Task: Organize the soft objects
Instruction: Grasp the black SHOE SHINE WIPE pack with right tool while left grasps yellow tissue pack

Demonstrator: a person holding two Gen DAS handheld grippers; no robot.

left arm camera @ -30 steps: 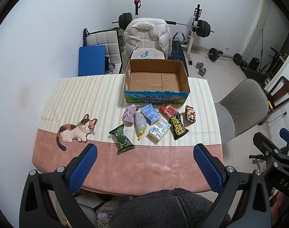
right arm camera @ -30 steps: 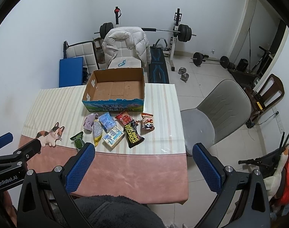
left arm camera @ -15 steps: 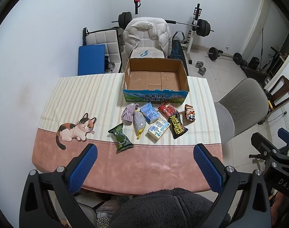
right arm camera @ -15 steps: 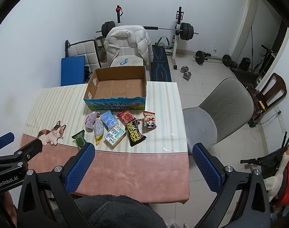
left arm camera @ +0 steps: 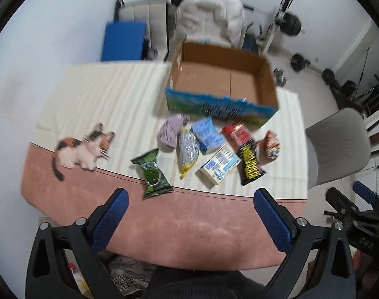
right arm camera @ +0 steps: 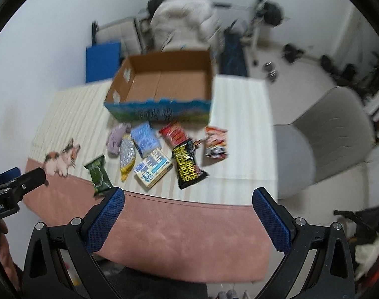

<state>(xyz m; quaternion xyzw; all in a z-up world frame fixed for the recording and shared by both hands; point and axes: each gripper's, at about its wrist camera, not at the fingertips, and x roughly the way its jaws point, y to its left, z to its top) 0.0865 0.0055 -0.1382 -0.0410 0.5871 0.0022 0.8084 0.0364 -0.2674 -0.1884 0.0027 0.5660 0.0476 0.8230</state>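
While both claws hang above the near edge of the tabletop (left arm camera: pixel 94 99), nothing is gripped yet, so this reads as the approach step, before the first pick.

Left claw (left arm camera: pixel 189 214): jaws spread wide, empty. Right claw (right arm camera: pixel 188 213): same, wide apart, empty. Both views are motion-blurred.

The cardboard box (left arm camera: pixel 221 84) sits at the far side, ahead of both claws, open top, nothing visible inside. The soft items lie in a loose cluster between claws and box:
- green packet (left arm camera: pixel 152 172): nearest, just ahead and slightly left of the left claw
- silver-yellow pouch (left arm camera: pixel 188 149), purple cloth bundle (left arm camera: pixel 170 132), blue packet (left arm camera: pixel 208 134): farther ahead, close to the box front
- white-blue pack (right arm camera: pixel 153 167): ahead of the right claw, a bit left
- black-yellow bag (right arm camera: pixel 188 165): straight ahead of the right claw
- red packet (right arm camera: pixel 174 133) behind it, orange packet (right arm camera: pixel 215 140) ahead and right

Likely next move: drop one claw onto the nearest item, green packet for left or black-yellow bag for right, close across the flat pack, carry to the box. Packs overlap or touch in the middle, so edge items first is safer.
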